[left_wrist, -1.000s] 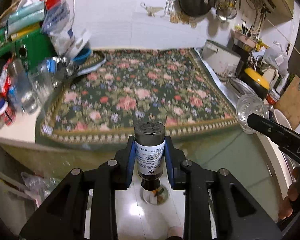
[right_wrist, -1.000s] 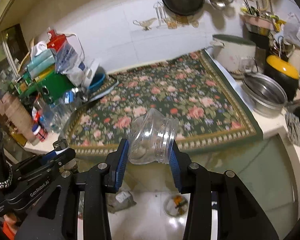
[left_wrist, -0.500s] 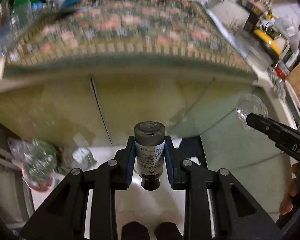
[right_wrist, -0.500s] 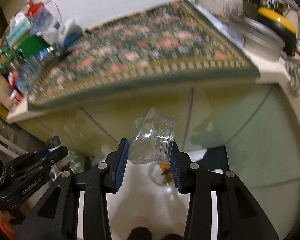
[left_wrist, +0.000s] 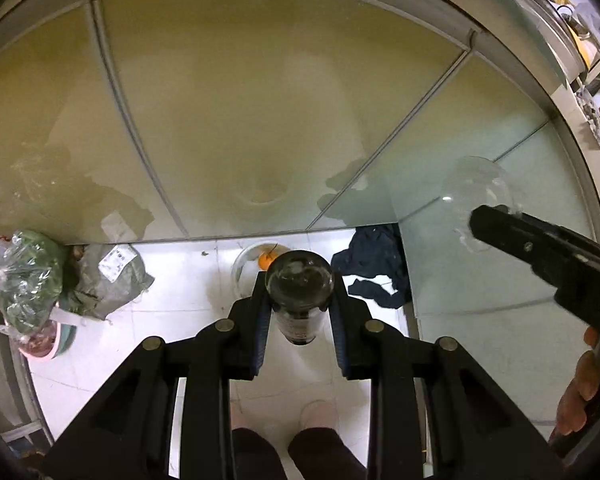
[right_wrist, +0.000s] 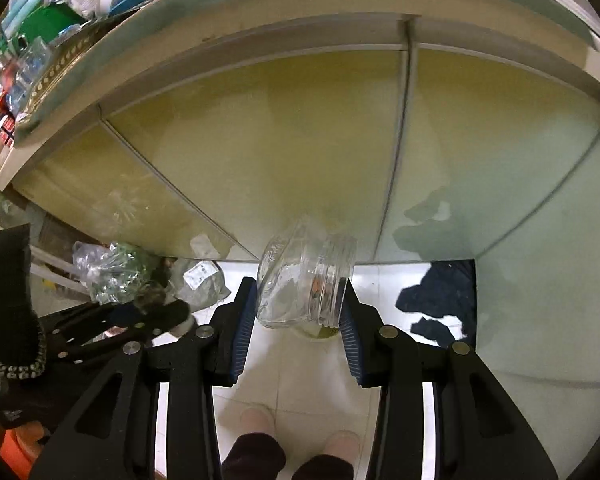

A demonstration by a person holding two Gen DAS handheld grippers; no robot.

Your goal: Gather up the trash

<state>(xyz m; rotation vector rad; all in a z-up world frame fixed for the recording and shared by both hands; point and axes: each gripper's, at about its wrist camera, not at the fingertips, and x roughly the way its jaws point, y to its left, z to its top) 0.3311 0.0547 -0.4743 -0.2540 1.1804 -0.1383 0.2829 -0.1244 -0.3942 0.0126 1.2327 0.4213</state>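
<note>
Carrying two pieces of trash toward the floor is the step in hand, as I judge it: each gripper points steeply down over the white floor tiles in front of the cabinet doors. The left gripper is clenched on a small dark bottle, which stands between the blue pads with its round end toward the camera; the fingers are nearly as close together as they go. The right gripper is grasping a clear jar, which lies tilted across the pads with its threaded mouth against the right finger; here the fingers are partly apart, because the jar is wider. Just beyond the tips of the left fingers, on the floor, is a small clear container with something orange inside, and the same container shows dimly through the jar in the right wrist view. To the left of the fingers lie a grey bag and a clear bag with green contents; to the right lies a dark cloth. The person's feet are under the grippers. The next move, I think, calls for bringing each thing over the trash place, which I cannot identify with certainty, and only then releasing it gently, since glass may break on tiles.
</note>
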